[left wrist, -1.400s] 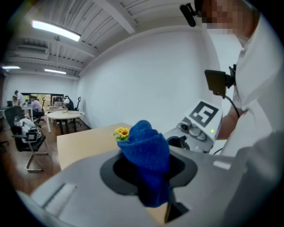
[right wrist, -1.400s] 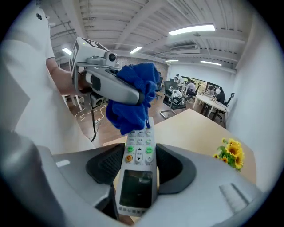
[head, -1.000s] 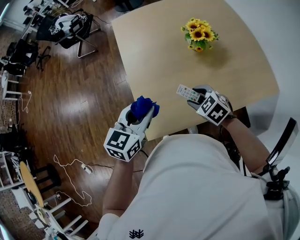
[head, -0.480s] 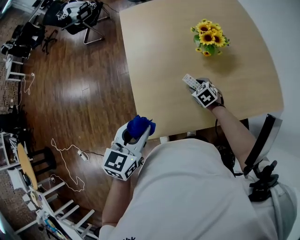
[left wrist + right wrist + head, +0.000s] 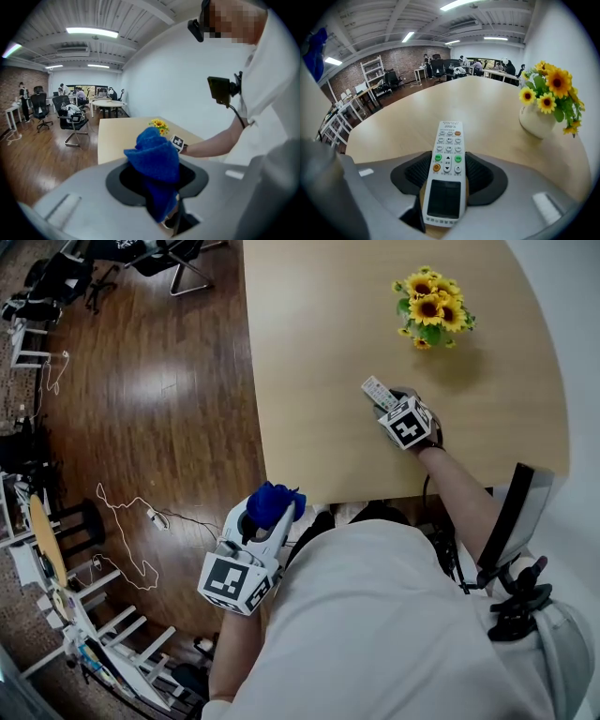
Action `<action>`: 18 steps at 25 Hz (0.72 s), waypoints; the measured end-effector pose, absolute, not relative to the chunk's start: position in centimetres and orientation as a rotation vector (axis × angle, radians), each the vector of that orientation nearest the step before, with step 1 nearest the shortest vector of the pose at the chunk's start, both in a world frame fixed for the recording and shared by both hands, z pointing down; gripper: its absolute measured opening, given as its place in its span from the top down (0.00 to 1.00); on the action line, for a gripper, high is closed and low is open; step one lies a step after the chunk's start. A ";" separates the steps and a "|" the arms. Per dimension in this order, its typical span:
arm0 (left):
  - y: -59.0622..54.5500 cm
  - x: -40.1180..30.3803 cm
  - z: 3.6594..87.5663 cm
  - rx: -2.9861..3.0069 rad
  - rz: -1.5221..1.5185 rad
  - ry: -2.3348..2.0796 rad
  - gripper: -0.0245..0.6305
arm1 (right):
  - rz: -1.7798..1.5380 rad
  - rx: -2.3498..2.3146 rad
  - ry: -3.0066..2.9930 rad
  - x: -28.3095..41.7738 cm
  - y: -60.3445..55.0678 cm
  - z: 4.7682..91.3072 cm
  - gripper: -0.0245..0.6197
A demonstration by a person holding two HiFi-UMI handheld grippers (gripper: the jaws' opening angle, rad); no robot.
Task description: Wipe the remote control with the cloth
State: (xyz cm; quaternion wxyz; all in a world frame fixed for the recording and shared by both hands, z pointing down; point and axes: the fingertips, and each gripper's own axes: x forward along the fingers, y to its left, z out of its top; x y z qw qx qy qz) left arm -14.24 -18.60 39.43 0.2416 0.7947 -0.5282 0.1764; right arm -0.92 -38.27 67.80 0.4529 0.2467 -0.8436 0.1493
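Head view showed the left gripper [image 5: 270,519] beyond the table [image 5: 319,352] edge, the right gripper [image 5: 387,405] over the table near flowers [image 5: 431,307]. Left gripper view had jaws clamped on a blue cloth [image 5: 154,159]. Right gripper view had jaws, just eased slightly, pinching the remote [image 5: 448,154] by its sides.

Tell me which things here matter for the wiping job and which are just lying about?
Job: remote control in the right tool; blue cloth in the left tool.
Lying about: vase of sunflowers on the table; white cable on the floor.
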 end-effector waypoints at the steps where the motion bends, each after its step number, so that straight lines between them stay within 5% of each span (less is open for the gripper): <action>1: -18.5 -14.0 39.5 2.155 0.485 -1.448 0.74 | 0.386 0.600 -2.093 -0.9 -38.2 67.9 0.62; 5: -18.0 -13.3 40.0 2.106 0.501 -1.452 0.74 | 0.384 0.567 -2.130 -1.1 -38.0 67.8 0.61; 7: -17.9 -13.0 40.3 2.096 0.515 -1.441 0.74 | 0.369 0.563 -2.143 -1.0 -38.0 67.3 0.47; 18: -16.2 -11.5 40.3 2.234 0.590 -1.279 0.74 | 0.359 0.801 -2.209 4.3 -33.0 61.9 0.45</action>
